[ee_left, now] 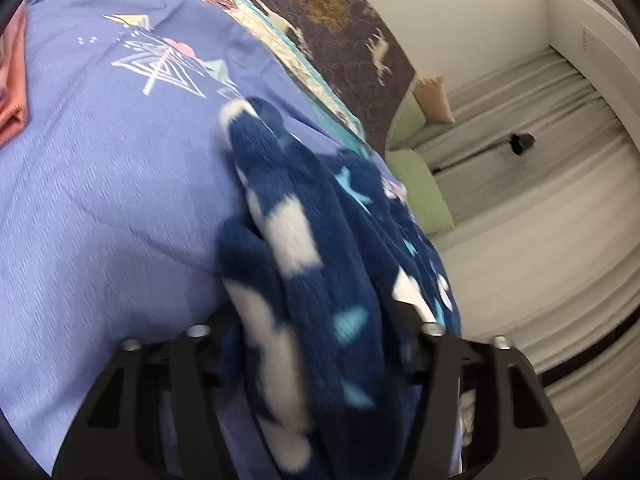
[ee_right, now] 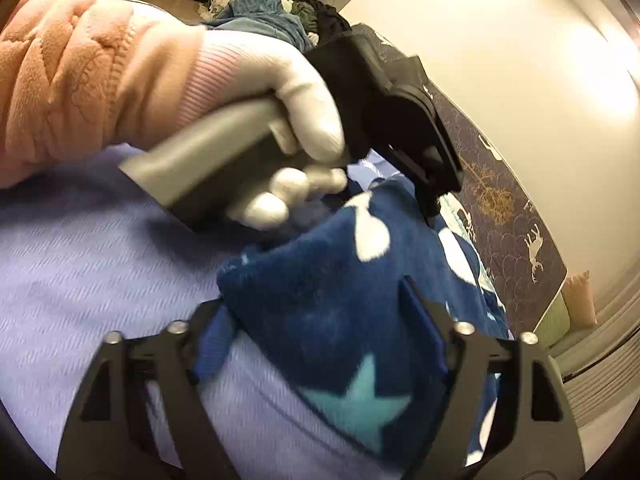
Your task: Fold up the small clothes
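Fleece (ee_left: 320, 264), navy with white blobs and teal stars, bunched in a lump on the bed (ee_left: 112, 184), near its right edge. Left claw (ee_left: 320, 332) has fleece heaped between its fingers; fingers stand wide, so cannot tell if it pinches anything. Right claw (ee_right: 320, 312) sits over a fleece corner (ee_right: 320, 280), fingers apart with cloth between them; grip also unclear. Gloved left hand (ee_right: 296, 120) holds the grey handle of the left claw, seen from the right wrist view, just past the fleece.

Progress: looks early or mid fold. No flat, squared shape yet, cloth crumpled, edges not aligned. Left to do: spread, fold, smooth.

Bed has a lilac cover with a geometric print. Pink cloth (ee_left: 14, 92) at far left. Dark headboard (ee_left: 344, 40) with deer and trees. Green pillows (ee_left: 420, 184) and grey bedding (ee_left: 532, 128) to the right, white wall beyond.
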Demonstrator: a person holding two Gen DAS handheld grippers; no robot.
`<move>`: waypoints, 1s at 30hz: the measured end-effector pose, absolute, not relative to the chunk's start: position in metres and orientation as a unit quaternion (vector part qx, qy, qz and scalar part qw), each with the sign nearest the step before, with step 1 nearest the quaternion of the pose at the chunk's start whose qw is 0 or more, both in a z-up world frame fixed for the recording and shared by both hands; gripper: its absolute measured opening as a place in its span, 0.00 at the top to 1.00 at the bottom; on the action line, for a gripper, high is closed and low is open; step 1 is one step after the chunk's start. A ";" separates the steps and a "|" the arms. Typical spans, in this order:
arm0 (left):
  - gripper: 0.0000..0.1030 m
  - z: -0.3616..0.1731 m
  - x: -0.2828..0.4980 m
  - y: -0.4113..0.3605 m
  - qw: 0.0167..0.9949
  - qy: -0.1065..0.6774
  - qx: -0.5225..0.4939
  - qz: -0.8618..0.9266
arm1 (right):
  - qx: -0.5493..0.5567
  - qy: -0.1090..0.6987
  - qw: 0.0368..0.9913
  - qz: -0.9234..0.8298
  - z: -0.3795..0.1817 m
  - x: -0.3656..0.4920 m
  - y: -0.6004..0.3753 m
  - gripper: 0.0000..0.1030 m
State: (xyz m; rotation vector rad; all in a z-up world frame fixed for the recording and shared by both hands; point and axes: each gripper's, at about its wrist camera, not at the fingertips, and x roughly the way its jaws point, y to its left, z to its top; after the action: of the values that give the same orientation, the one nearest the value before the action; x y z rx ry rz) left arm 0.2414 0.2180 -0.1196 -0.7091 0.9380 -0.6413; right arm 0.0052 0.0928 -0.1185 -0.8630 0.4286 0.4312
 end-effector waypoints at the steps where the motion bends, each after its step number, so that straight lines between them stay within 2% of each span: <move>1: 0.65 -0.121 0.244 0.219 0.782 0.434 -0.338 -0.294 | -0.411 0.207 0.865 0.201 -0.120 0.009 0.093 0.55; 2: 0.68 -0.122 0.246 0.220 0.780 0.430 -0.347 -0.294 | -0.406 0.206 0.869 0.196 -0.119 0.012 0.090 0.66; 5: 0.71 -0.111 0.242 0.216 0.793 0.417 -0.337 -0.291 | -0.339 0.214 0.891 0.215 -0.098 0.018 0.074 0.74; 8: 0.71 -0.089 0.242 0.208 0.800 0.407 -0.330 -0.293 | -0.253 0.230 0.911 0.231 -0.072 0.024 0.053 0.75; 18: 0.71 0.001 0.240 0.139 0.834 0.389 -0.246 -0.305 | -0.087 0.203 0.949 0.223 -0.011 0.019 -0.024 0.76; 25: 0.71 0.037 0.243 0.048 0.844 0.404 -0.175 -0.307 | 0.086 0.216 0.947 0.222 0.019 0.037 -0.128 0.77; 30: 0.71 0.038 0.244 -0.046 0.842 0.423 -0.108 -0.316 | 0.180 0.227 0.938 0.191 0.012 0.032 -0.212 0.79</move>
State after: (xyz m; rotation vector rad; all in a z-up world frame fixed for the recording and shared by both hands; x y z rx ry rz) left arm 0.2436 -0.0458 0.0384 -0.2290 0.8938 -0.6676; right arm 0.0319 -0.2116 0.0123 0.3673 0.4632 0.3903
